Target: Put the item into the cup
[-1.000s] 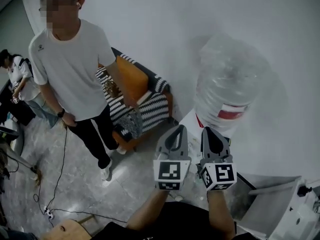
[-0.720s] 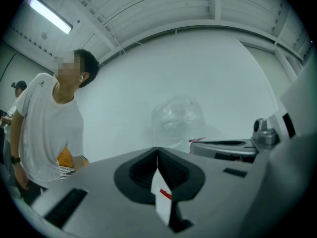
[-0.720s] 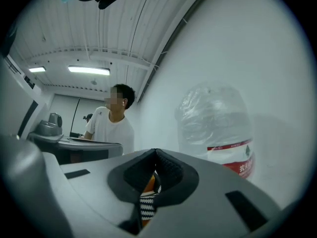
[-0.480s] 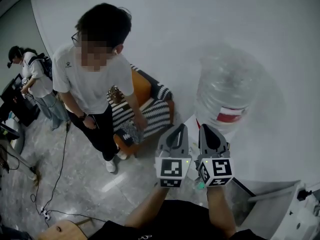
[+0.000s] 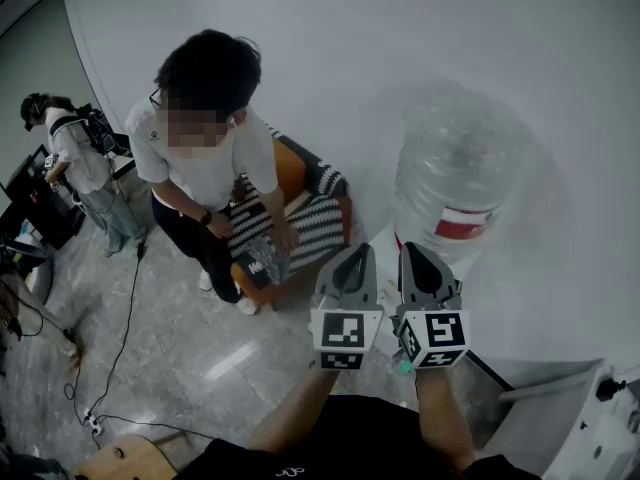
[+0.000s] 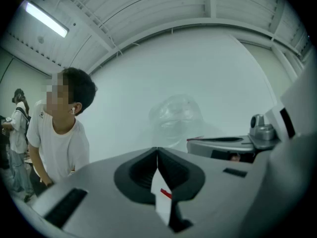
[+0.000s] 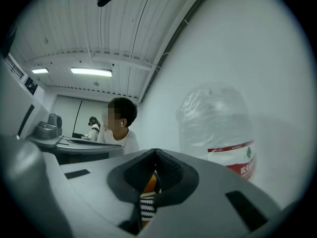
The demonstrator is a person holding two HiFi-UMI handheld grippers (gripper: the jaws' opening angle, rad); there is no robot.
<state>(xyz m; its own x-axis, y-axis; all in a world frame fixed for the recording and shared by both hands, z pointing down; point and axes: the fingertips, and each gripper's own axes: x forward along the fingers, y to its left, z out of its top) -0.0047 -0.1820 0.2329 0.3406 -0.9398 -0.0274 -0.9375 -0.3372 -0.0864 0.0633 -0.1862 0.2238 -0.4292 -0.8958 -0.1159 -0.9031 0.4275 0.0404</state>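
Observation:
My left gripper [image 5: 354,259] and right gripper [image 5: 417,258] are held up side by side in the head view, pointing away from me. Both are shut with nothing between the jaws. In the left gripper view the jaws of the left gripper [image 6: 157,150] meet in a thin line. In the right gripper view the right gripper [image 7: 156,153] is shut the same way. No cup and no item to put in it shows in any view.
A large clear water bottle [image 5: 458,183] with a red label stands just beyond the grippers by the white wall. A person in a white shirt [image 5: 205,158] bends over an orange armchair [image 5: 300,203]. Another person [image 5: 70,163] stands far left. A cable [image 5: 120,348] crosses the floor.
The person in the white shirt has stepped to the armchair and bent over it. Both grippers stay side by side and shut.

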